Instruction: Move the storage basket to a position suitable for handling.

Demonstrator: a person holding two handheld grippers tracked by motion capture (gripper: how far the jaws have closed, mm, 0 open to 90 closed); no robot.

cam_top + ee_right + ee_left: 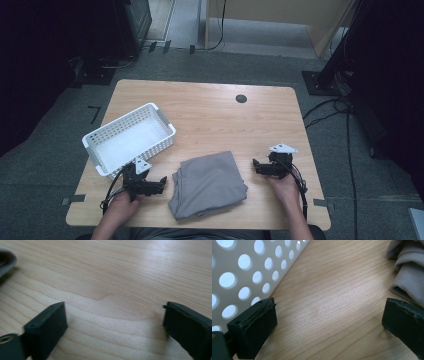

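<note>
A folded grey cloth (207, 184) lies near the front middle of the wooden table (220, 115). A white perforated basket (129, 138) stands to its left, with nothing inside that I can see. My left gripper (161, 184) rests on the table between basket and cloth, open, its jaws wide over bare wood. In the left gripper view the basket wall (239, 272) is at the left and the cloth (407, 267) at the upper right. My right gripper (257, 166) sits open just right of the cloth; a cloth edge (6, 261) shows at its far left.
A small dark round hole (241, 98) is in the table near its far edge. Cables (330, 112) run over the floor to the right, and dark equipment stands at both sides. A person's hands (120, 207) hold the grippers from the front edge.
</note>
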